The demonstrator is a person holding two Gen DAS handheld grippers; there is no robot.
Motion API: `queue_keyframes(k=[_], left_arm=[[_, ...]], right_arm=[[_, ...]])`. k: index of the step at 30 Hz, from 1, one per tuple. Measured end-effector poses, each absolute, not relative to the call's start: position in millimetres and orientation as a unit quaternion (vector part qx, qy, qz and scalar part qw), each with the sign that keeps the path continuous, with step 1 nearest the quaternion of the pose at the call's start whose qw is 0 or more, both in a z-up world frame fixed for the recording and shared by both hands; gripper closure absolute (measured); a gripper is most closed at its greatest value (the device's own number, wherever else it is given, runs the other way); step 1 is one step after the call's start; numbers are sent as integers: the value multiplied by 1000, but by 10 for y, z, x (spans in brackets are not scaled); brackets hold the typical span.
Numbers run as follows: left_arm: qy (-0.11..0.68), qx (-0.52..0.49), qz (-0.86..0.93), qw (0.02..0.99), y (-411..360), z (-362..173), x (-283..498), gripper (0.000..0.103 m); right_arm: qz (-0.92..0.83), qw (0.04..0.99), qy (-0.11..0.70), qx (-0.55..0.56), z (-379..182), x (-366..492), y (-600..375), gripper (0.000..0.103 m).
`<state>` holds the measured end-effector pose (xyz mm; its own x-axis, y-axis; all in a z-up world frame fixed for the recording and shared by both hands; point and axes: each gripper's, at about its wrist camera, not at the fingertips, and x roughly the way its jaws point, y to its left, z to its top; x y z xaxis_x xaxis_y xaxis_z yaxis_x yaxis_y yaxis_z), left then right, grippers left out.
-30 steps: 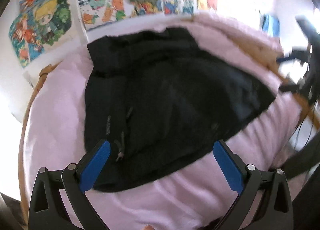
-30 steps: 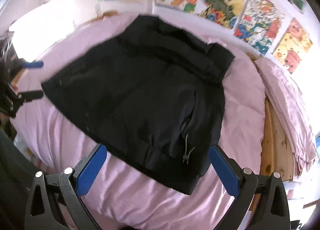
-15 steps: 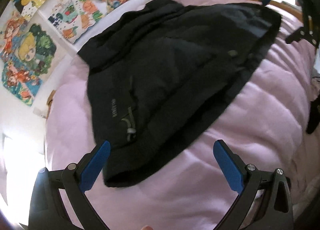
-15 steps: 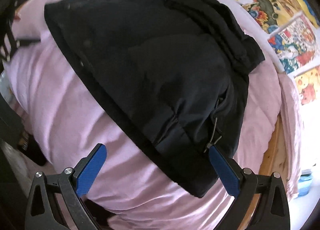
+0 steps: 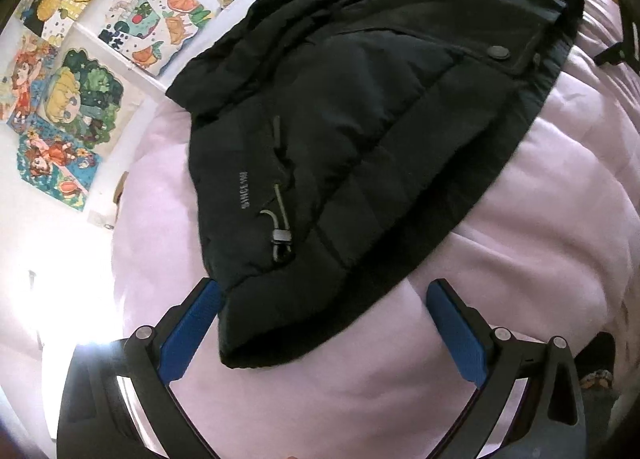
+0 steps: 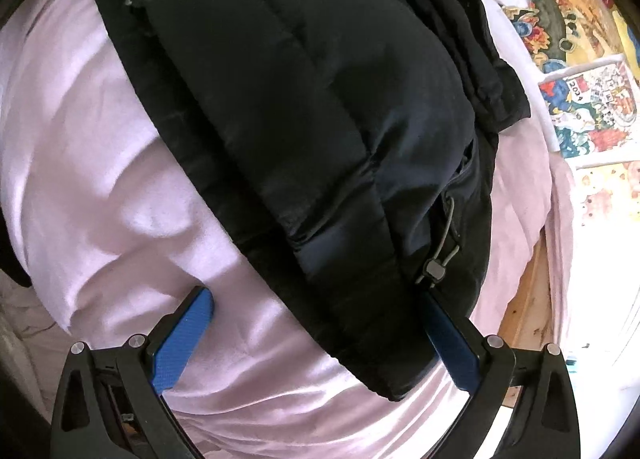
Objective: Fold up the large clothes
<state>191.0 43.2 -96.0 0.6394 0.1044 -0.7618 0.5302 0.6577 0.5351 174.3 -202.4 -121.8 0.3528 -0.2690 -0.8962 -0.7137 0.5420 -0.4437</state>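
A black padded jacket (image 5: pixel 360 139) lies spread on a pink bed cover (image 5: pixel 540 259). It also fills the right wrist view (image 6: pixel 320 119). My left gripper (image 5: pixel 320 323) is open, its blue pads astride the jacket's near hem corner, just above the cloth. A drawcord with a toggle (image 5: pixel 282 237) lies close ahead of it. My right gripper (image 6: pixel 320 331) is open, its pads either side of the other hem corner, with a cord toggle (image 6: pixel 434 269) by the right pad.
Colourful posters (image 5: pixel 80 99) cover the white wall behind the bed. A wooden bed frame (image 6: pixel 524 315) shows at the right edge. A black stand (image 5: pixel 624 39) is at the far right. Bare pink cover lies between jacket and grippers.
Both grippers have come down and forward towards the jacket's near hem, each to one corner. The jacket has not moved. Both stay open.
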Motion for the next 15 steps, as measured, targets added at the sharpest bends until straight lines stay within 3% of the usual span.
queue_keyframes(k=[12,13,15], left_arm=[[382,394,-104,830,464,-956,1965,3],[378,393,-103,832,464,-934,1964,4],[369,385,-107,839,482,-855,1964,23]], right_arm=[[142,710,529,-443,-1157,1846,-2047,0],[138,713,527,-441,-1148,1865,-2050,0],[135,713,533,-436,-1155,1900,-2069,0]])
